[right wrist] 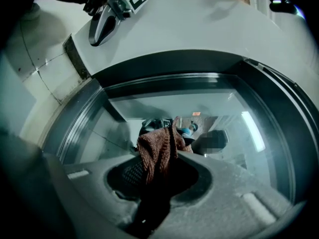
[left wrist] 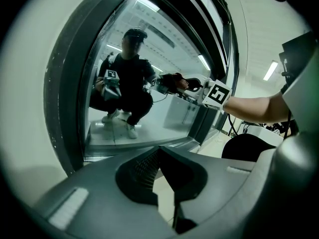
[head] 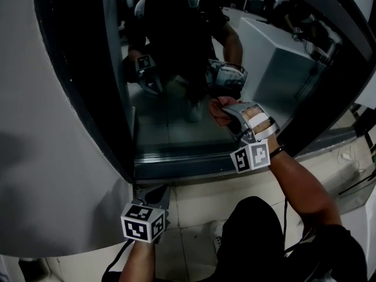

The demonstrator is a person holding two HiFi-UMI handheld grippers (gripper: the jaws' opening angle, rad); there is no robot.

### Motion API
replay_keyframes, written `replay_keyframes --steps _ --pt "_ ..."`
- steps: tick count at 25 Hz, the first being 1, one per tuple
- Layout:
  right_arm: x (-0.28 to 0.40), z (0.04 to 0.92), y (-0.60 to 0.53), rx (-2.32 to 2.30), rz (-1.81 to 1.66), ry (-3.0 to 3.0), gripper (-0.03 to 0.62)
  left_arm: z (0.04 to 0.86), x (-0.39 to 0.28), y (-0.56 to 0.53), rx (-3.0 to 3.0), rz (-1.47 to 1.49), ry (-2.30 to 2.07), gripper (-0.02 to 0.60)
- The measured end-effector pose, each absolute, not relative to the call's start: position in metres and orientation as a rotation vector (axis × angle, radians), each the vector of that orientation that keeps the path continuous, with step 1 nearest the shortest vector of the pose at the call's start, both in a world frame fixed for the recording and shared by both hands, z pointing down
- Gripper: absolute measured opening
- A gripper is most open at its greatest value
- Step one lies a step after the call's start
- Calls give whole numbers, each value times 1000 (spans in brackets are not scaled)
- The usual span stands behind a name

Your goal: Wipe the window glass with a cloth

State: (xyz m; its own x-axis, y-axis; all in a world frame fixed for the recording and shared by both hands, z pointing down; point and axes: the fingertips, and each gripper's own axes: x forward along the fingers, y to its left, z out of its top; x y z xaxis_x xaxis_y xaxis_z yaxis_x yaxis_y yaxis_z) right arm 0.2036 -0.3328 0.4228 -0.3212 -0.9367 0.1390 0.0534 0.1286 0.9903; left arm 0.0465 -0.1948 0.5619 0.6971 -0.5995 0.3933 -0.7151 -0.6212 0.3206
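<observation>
The window glass (head: pixel 170 131) sits in a dark rounded frame (head: pixel 79 75) and mirrors the person crouching before it. A reddish-brown cloth (head: pixel 216 109) is pinched in my right gripper (head: pixel 228 115) and pressed against the lower right part of the pane. In the right gripper view the cloth (right wrist: pixel 155 152) bunches up between the jaws of that gripper (right wrist: pixel 164 158), right at the glass (right wrist: pixel 209 108). My left gripper (head: pixel 157 192) hangs below the window's bottom sill, shut with nothing in it. In its own view the left gripper (left wrist: pixel 160 152) points up at the glass (left wrist: pixel 149 59).
A pale curved wall panel (head: pixel 47 181) surrounds the frame on the left. Light floor tiles (head: pixel 200 201) lie under the sill (head: pixel 182 168). The person's dark-clothed knee (head: pixel 252 234) is close below the right arm. White equipment (head: pixel 364 192) stands at the right.
</observation>
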Motion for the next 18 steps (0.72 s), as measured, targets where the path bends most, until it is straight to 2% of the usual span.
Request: replay_keyframes --steps 18 --pt "198 420 -333 1080 -1141 -1723 74 550 49 -192 2469 315 -1010 17"
